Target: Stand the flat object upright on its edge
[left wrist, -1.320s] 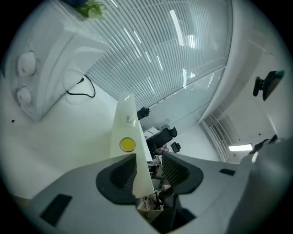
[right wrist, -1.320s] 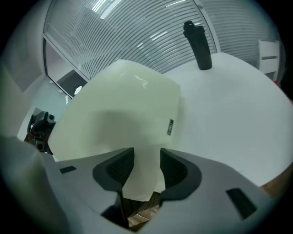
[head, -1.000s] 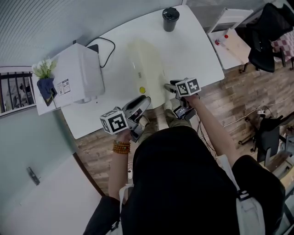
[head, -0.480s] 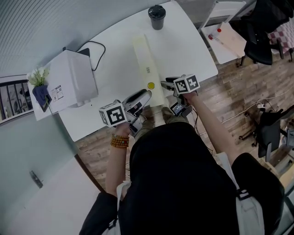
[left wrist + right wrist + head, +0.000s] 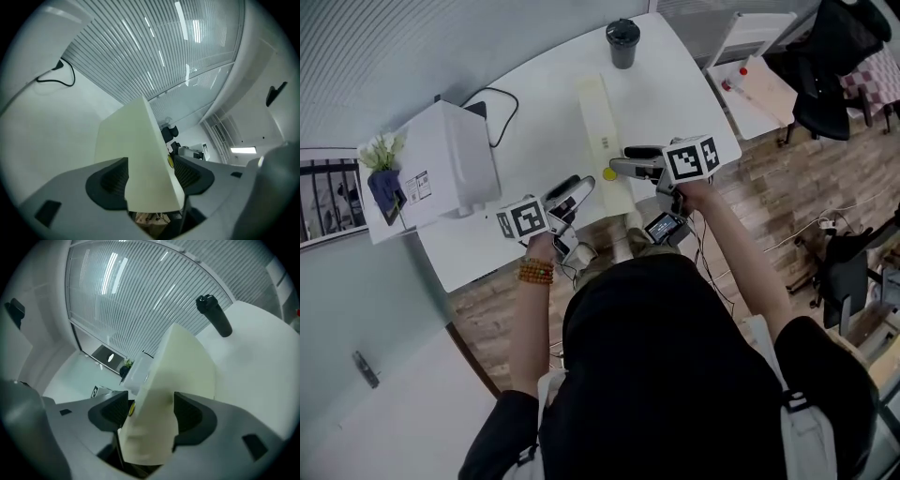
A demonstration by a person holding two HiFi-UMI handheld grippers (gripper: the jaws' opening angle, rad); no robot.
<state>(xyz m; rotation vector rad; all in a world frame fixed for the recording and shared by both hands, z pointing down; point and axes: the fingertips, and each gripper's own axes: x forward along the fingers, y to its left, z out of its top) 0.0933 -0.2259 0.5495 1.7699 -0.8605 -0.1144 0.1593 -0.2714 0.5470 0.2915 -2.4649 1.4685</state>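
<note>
— So, head view: where's the board?
— Upright on its long edge. It runs from the table's near edge toward the black cup by the far edge. The left gripper and right gripper are both at its near end.
— Left gripper view?
— The jaws have just opened wide. The board is between the 2 pads, unclamped.
— Right gripper view?
— Likewise: the jaws have just spread fully, with the board between them, not gripped.
</note>
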